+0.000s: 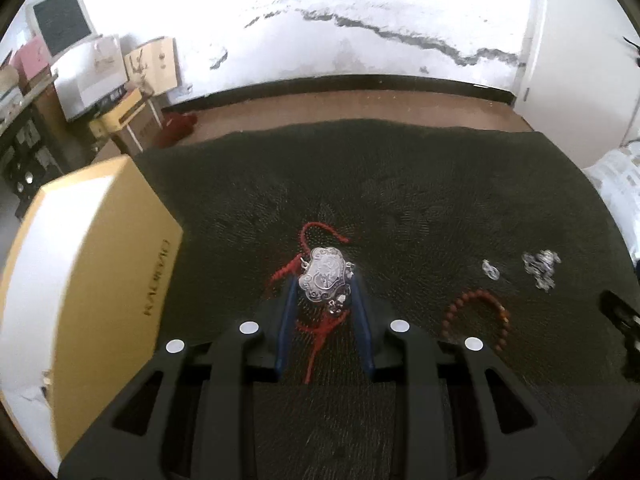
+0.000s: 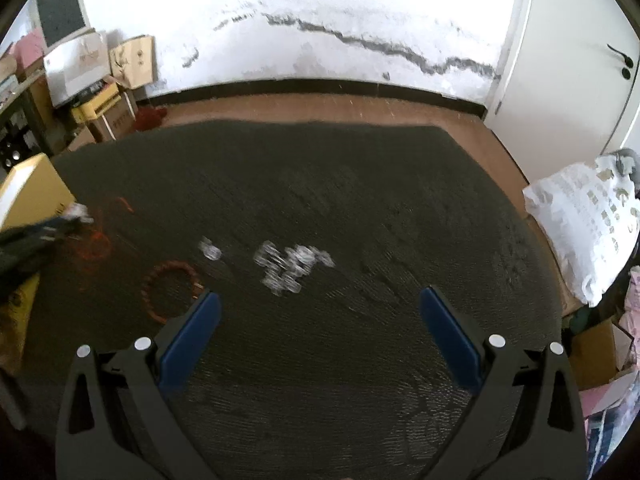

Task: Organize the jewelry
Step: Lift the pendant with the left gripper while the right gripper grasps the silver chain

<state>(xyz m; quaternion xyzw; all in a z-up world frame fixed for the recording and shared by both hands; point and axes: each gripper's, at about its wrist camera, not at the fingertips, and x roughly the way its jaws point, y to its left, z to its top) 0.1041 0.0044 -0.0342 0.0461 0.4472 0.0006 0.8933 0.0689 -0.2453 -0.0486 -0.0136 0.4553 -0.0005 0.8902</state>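
Observation:
My left gripper (image 1: 325, 285) is shut on a silver lock-shaped pendant (image 1: 324, 278) on a red cord (image 1: 320, 334), which trails down onto the dark mat (image 1: 400, 200). A brown bead bracelet (image 1: 476, 320) lies to its right, with a small clear ring (image 1: 490, 269) and a clear bead chain (image 1: 540, 268) beyond. My right gripper (image 2: 320, 300) is open and empty above the mat, behind the clear bead chain (image 2: 288, 264). The bead bracelet (image 2: 170, 290) lies by its left finger. The left gripper (image 2: 40, 232) shows at the left edge.
A yellow and white box (image 1: 80, 280) stands at the mat's left side, close to my left gripper. A white patterned bag (image 2: 580, 220) sits off the mat's right edge. Boxes and a monitor (image 1: 60, 20) are stacked at the far left by the wall.

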